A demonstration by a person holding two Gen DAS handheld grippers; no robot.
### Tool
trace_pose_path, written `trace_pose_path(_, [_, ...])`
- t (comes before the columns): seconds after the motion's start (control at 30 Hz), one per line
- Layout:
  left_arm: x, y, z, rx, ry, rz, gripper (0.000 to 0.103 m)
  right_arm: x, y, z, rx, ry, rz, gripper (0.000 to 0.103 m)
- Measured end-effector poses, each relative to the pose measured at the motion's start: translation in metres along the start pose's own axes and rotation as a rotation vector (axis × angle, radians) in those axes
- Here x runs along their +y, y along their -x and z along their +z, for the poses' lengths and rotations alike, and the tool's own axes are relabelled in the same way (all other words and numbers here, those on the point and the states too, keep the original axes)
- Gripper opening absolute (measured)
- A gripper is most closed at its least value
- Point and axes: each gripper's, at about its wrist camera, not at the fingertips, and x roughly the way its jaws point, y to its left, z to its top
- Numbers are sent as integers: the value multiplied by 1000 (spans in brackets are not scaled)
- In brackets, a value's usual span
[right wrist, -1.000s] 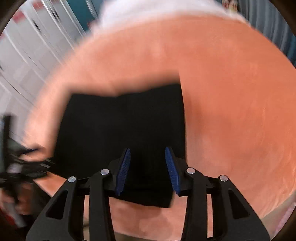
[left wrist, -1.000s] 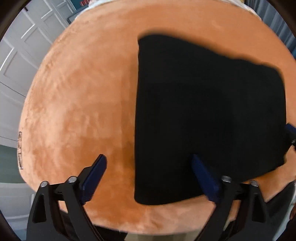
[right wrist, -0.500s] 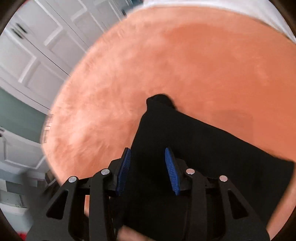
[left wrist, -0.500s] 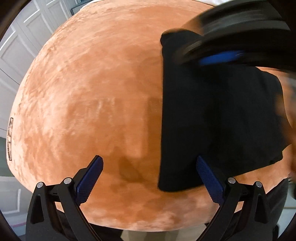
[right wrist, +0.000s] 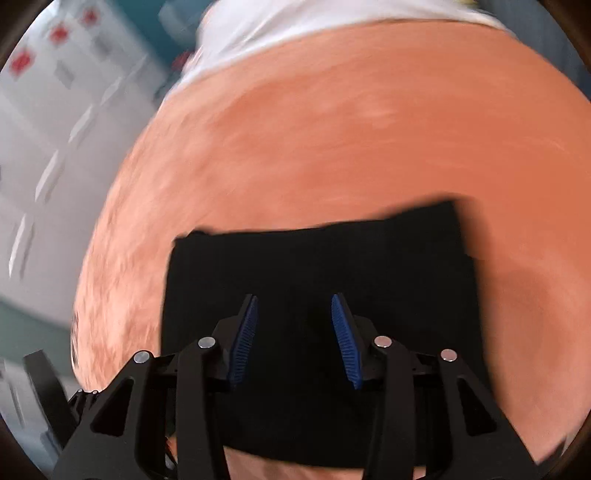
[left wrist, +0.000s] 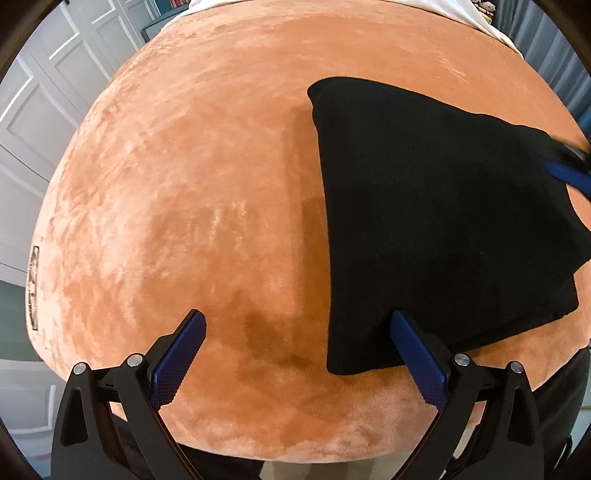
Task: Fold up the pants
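- Left hand-held gripper (left wrist: 297, 350): jaws spread wide apart, nothing between the blue pads, angled steeply down above the near edge of the bed; right-hand pad over the near left corner of the cloth, whether touching cannot be told.
- Right hand-held gripper (right wrist: 293, 338): jaws partly apart, nothing pinched between them, hanging over the middle of the black cloth; seen from the left wrist view as a blurred blue-and-black tip at the cloth's far right edge.
- Orange plush blanket (left wrist: 184, 192): covering the whole bed, soft nap with lighter and darker brushed patches, a darker smudge near the front edge.
- Black pants (left wrist: 436, 221): folded into a flat, roughly rectangular bundle, lying on the right part of the blanket, near the front edge; a lower layer peeking out at the right side.
- White panelled doors (left wrist: 40, 107): beyond the bed, at the left.
- White sheet (right wrist: 295, 26): bare strip at the far end of the bed, blurred.
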Motion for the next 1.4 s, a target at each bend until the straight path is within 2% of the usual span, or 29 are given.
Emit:
trace_pose_path(0.03, [-1, 2, -2, 0, 1, 5, 98, -10, 2, -6, 11, 3, -38, 41])
trace_pose_path(0.1, [-6, 4, -5, -4, -3, 20, 98, -32, -15, -26, 101, 62, -137, 39])
trace_pose_path(0.13, [-6, 4, -4, -2, -7, 18, 98, -36, -15, -28, 110, 73, -144, 39])
trace_pose_path(0.17, [-4, 1, -6, 4, -11, 23, 98, -35, -4, -31, 83, 86, -136, 39])
trace_pose_path(0.27, [-1, 6, -7, -4, -16, 71, 98, -30, 23, -32, 21, 78, -70, 42])
trace_pose_path(0.33, [3, 14, -11, -17, -2, 102, 98, -30, 31, -36, -4, 68, -69, 43])
trace_pose_path(0.4, [14, 20, -17, -14, 20, 127, 98, -43, 40, -43, -5, 57, -86, 43])
trace_pose_path(0.53, [53, 24, -41, 7, 68, 80, 98, -54, 41, -66, 20, 84, -131, 43])
trace_pose_path(0.63, [48, 23, -57, 18, 53, 85, 98, -55, 33, -90, 59, 143, -158, 43])
trace_pose_path(0.8, [19, 9, -47, -43, -16, 196, 98, -48, 13, -108, 90, 195, -185, 43])
trace_pose_path(0.97, [2, -15, -24, -70, -72, 300, 98, -44, 0, -104, 73, 207, -202, 43])
trace_pose_path(1.0, [5, -20, -21, -80, -60, 326, 98, -43, -4, -100, 76, 206, -201, 43])
trace_pose_path(1.03, [12, -21, -18, -71, -29, 319, 98, -41, -4, -96, 73, 205, -196, 43])
trace_pose_path(1.07, [24, -22, -15, -51, 31, 293, 97, -40, -1, -91, 60, 207, -196, 43])
trace_pose_path(1.1, [38, -24, -13, -27, 109, 302, 91, -41, 2, -87, 37, 209, -210, 43])
trace_pose_path(1.13, [64, -30, -11, 3, 199, 396, 82, -46, 1, -84, 36, 197, -234, 43])
trace_pose_path(1.17, [83, -36, -11, 29, 259, 438, 82, -55, -4, -82, 52, 170, -249, 47])
trace_pose_path(1.2, [105, -45, -13, 74, 323, 435, 85, -75, -13, -82, 88, 102, -225, 53])
trace_pose_path(1.23, [127, -49, -16, 102, 387, 327, 86, -87, -16, -83, 99, 48, -184, 57])
trace_pose_path(1.27, [136, -44, -18, 97, 419, 273, 83, -91, -12, -82, 89, 18, -154, 57])
trace_pose_path(1.3, [140, -32, -19, 74, 430, 271, 82, -88, -9, -81, 89, 31, -164, 57])
trace_pose_path(1.33, [136, -20, -19, 40, 404, 288, 83, -83, -7, -80, 87, 50, -186, 57])
trace_pose_path(1.4, [119, -1, -18, -20, 335, 248, 84, -76, -5, -81, 84, 58, -206, 57])
